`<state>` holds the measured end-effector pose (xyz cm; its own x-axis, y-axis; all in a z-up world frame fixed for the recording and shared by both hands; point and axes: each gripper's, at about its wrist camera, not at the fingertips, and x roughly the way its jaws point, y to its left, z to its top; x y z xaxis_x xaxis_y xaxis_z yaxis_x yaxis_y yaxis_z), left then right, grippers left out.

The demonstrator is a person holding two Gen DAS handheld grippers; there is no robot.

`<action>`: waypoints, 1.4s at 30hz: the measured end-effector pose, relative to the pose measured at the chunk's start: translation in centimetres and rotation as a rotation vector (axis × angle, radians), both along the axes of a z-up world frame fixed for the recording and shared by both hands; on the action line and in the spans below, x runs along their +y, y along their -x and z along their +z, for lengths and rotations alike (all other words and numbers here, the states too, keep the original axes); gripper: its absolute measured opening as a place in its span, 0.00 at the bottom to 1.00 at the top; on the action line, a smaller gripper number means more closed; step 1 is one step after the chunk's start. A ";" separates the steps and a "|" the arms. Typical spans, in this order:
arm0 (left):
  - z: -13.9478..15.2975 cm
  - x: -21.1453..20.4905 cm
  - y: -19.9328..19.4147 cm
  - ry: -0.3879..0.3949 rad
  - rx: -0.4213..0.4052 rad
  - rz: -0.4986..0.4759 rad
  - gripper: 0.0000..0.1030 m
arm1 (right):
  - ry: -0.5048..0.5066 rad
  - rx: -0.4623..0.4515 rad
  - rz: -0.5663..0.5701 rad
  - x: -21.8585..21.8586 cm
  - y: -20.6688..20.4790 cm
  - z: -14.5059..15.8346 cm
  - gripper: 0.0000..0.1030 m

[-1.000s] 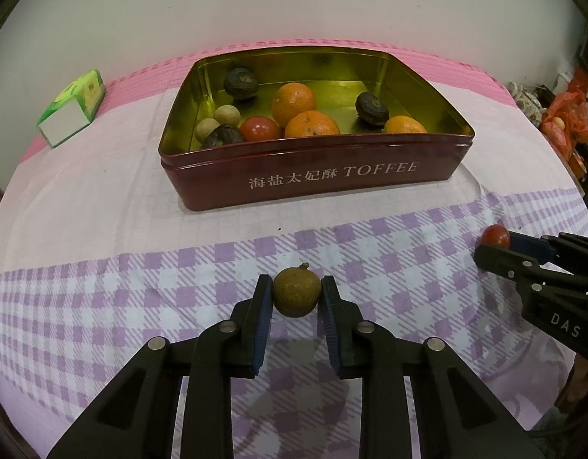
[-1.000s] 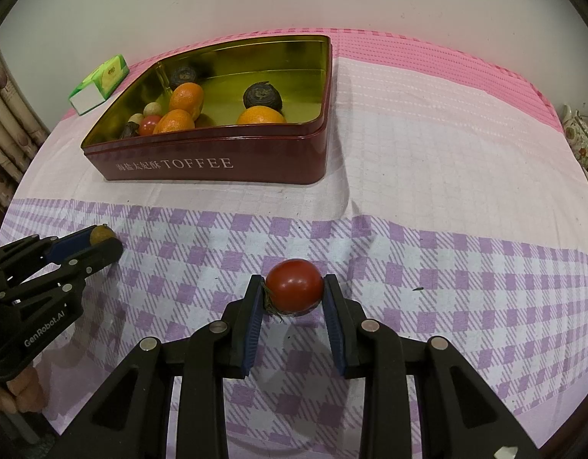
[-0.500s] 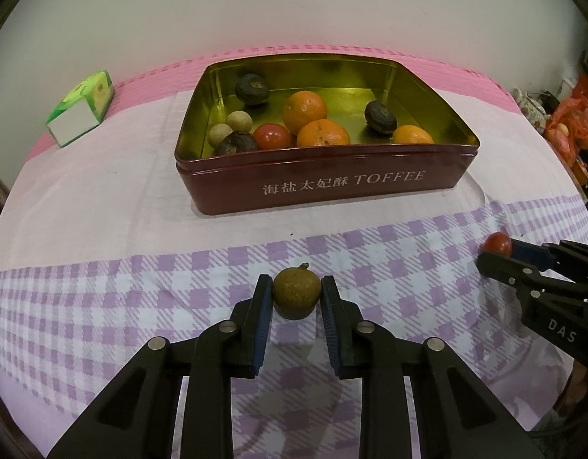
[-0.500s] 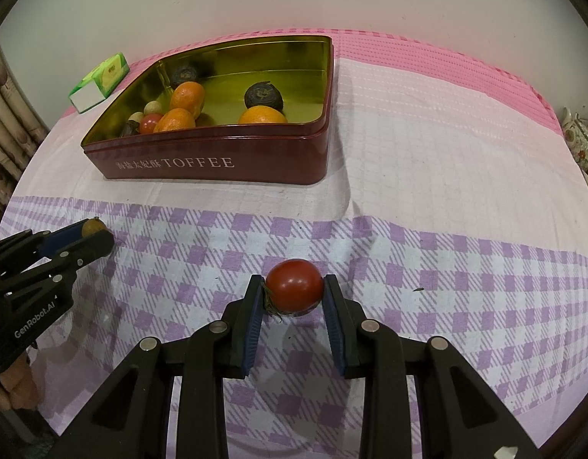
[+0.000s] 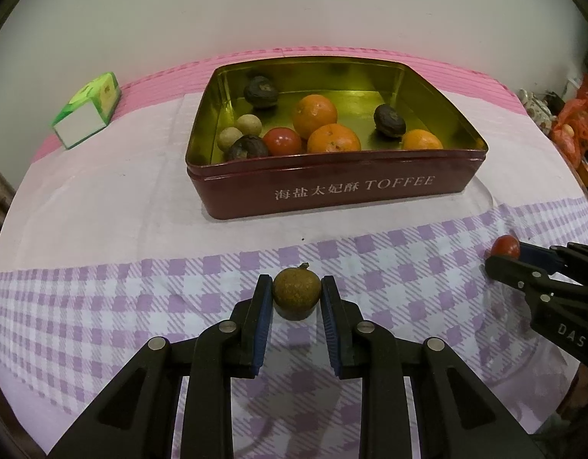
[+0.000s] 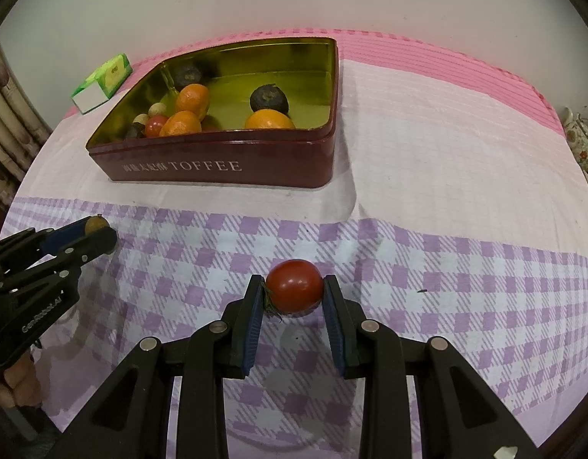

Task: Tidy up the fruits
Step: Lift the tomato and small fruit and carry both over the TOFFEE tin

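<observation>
My left gripper (image 5: 296, 287) is shut on a small brown round fruit (image 5: 296, 295), held just above the purple checked cloth. My right gripper (image 6: 294, 285) is shut on a red tomato (image 6: 294, 286), also low over the cloth. Each gripper shows in the other's view: the right gripper (image 5: 502, 259) with its tomato (image 5: 505, 246) at the right edge, the left gripper (image 6: 99, 231) with its brown fruit (image 6: 94, 223) at the left. Beyond both stands a dark red TOFFEE tin (image 5: 332, 195) holding oranges (image 5: 314, 114), dark wrinkled fruits (image 5: 260, 91), a tomato (image 5: 281, 141) and pale round fruits (image 5: 249, 125).
A green and white carton (image 5: 89, 109) lies at the far left on the pink cloth. The same tin (image 6: 217, 168) sits left of centre in the right wrist view. Clutter (image 5: 573, 122) stands past the table's right edge. A hand (image 6: 11, 386) grips the left tool.
Both grippers keep their fruits and stay low over the cloth. In the left wrist view the tin sits slightly lower and further right in the frame than before.
</observation>
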<state>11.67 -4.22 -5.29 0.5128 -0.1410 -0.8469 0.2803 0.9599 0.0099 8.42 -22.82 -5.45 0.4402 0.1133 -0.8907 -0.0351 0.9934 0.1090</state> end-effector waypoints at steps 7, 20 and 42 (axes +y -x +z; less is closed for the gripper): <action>0.7 0.1 -0.3 0.014 -0.017 -0.006 0.26 | -0.018 -0.010 0.005 -0.5 -0.4 0.8 0.28; 4.0 -0.1 -0.9 0.049 -0.079 -0.019 0.26 | -0.023 -0.074 0.010 0.2 -1.6 3.9 0.28; 5.2 0.5 -6.7 0.005 -0.105 0.043 0.26 | 0.007 -0.140 0.059 1.4 -7.4 6.1 0.28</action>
<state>18.36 -3.71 -0.11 0.6045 -0.1210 -0.7874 0.2370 0.9710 0.0327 15.80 -21.43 0.67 0.5527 0.1365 -0.8221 -0.1078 0.9899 0.0918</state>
